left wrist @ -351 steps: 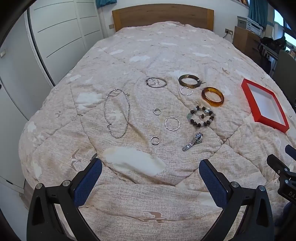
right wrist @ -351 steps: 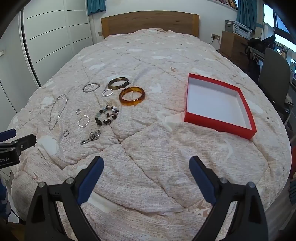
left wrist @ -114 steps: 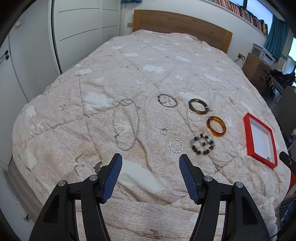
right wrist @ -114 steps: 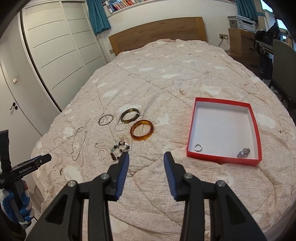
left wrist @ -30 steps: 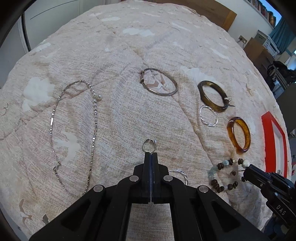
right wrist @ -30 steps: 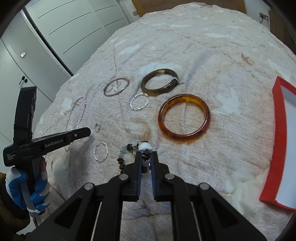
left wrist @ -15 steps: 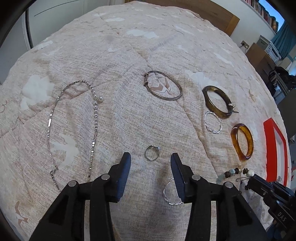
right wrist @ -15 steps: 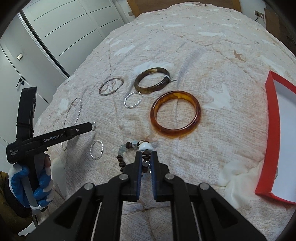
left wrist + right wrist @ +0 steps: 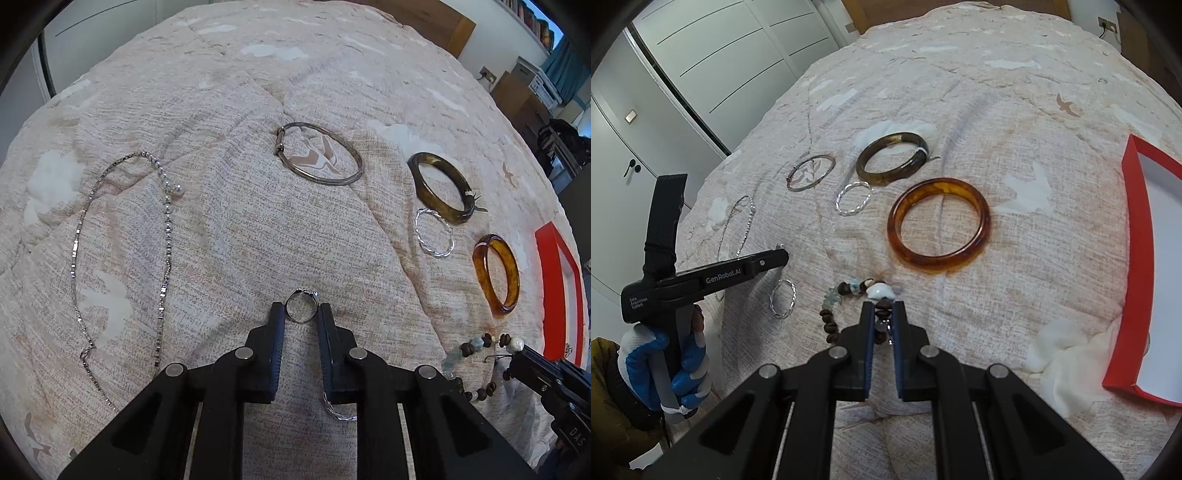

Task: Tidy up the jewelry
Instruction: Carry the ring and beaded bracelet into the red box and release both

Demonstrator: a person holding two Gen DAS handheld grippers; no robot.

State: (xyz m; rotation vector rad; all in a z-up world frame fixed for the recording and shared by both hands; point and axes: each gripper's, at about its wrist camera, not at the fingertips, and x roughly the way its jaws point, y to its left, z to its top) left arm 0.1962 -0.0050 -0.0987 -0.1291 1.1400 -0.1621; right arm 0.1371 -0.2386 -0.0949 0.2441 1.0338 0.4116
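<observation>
A small silver ring (image 9: 302, 309) lies on the bed quilt (image 9: 236, 236) between the fingertips of my left gripper (image 9: 301, 314). Its jaws are closing and the pads touch the ring's two sides. From the right wrist view the left gripper (image 9: 783, 256) shows side-on, held by a gloved hand (image 9: 665, 369). My right gripper (image 9: 883, 310) is shut on the beaded bracelet (image 9: 849, 288), whose white bead sits just past the tips. In the left wrist view the bracelet (image 9: 476, 343) hangs from the right gripper (image 9: 517, 363). The red box (image 9: 1134, 240) is at the right.
On the quilt lie a silver chain necklace (image 9: 77, 258), a thin metal bangle (image 9: 317, 180), a dark brown bangle (image 9: 421, 188), an amber bangle (image 9: 482, 275) and a twisted silver hoop (image 9: 436, 254). Another twisted hoop (image 9: 772, 301) lies beside the left gripper. White wardrobe doors stand left.
The left jaws went from shut to wide apart, then narrowed onto the ring as the gripper came down over it. The right gripper kept its hold on the beaded bracelet.
</observation>
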